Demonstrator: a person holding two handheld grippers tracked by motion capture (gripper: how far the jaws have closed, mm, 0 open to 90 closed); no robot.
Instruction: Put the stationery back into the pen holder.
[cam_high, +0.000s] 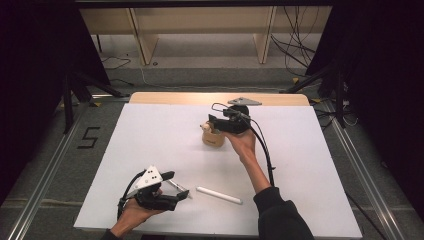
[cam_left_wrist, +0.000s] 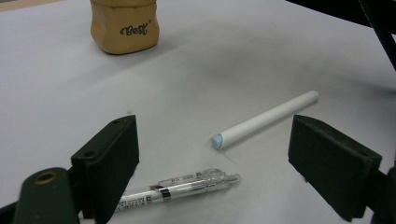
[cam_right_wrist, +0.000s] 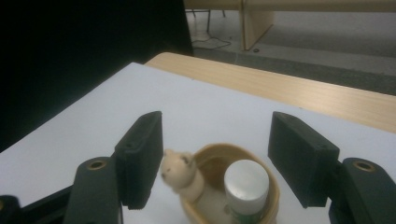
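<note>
A tan pen cup (cam_high: 213, 139) stands on the white table (cam_high: 150, 130) past its middle. In the right gripper view a small bear figure (cam_right_wrist: 180, 172) sits on the cup's rim (cam_right_wrist: 275, 189) and a white-capped cylinder (cam_right_wrist: 246, 179) stands inside. My right gripper (cam_right_wrist: 217, 121) hangs just above the cup, open, its pads clear of the bear and the cylinder. Near the front left edge my left gripper (cam_left_wrist: 215, 126) lies low and open. A clear pen (cam_left_wrist: 182, 186) lies between its jaws, beside the left pad (cam_left_wrist: 112, 158). A white stick (cam_left_wrist: 266, 119) with a pale blue end lies just beyond.
The table's wooden far edge (cam_high: 200, 97) shows beyond the white sheet. Black stand legs (cam_high: 75, 95) and cables (cam_high: 300, 50) are on the floor at both sides. A "5" mark (cam_high: 89, 137) is on the floor at the left.
</note>
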